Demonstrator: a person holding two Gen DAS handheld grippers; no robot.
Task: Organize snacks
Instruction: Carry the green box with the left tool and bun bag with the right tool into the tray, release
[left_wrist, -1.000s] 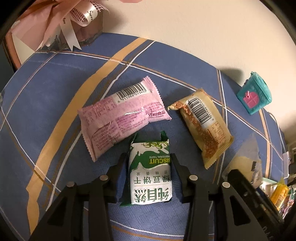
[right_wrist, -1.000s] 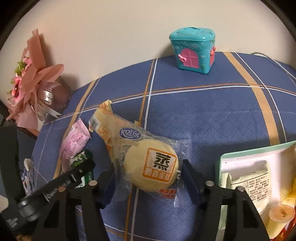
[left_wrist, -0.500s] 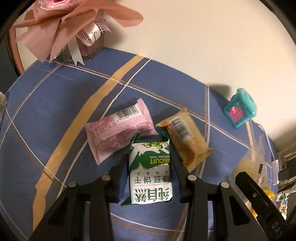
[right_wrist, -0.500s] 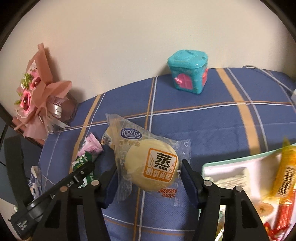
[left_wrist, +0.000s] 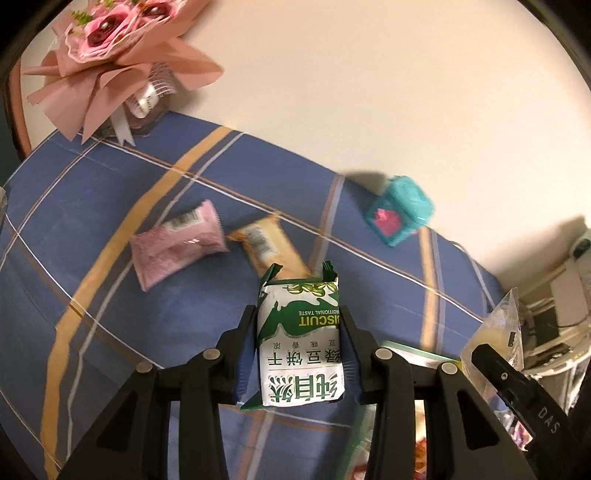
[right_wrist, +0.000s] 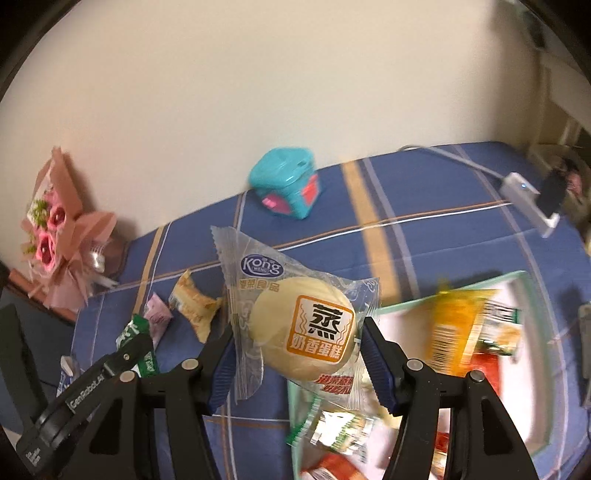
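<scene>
Both grippers point down over the blue tablecloth (left_wrist: 110, 206). The left gripper (left_wrist: 300, 332) pinches a green biscuit pack (left_wrist: 301, 343); the right gripper (right_wrist: 297, 350) pinches a wrapped steamed cake (right_wrist: 301, 328) above the snack tray (right_wrist: 535, 295).

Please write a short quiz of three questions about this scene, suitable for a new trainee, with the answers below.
1. True or false: the left gripper is shut on the green biscuit packet.
2. What does the right gripper hold? A) pink packet B) round cake in a clear wrapper C) teal toy house
3. Fill in: the snack packets lying loose on the blue cloth are the pink packet and the ____ one.

Key
1. True.
2. B, the round cake.
3. Tan, the tan packet.
</scene>
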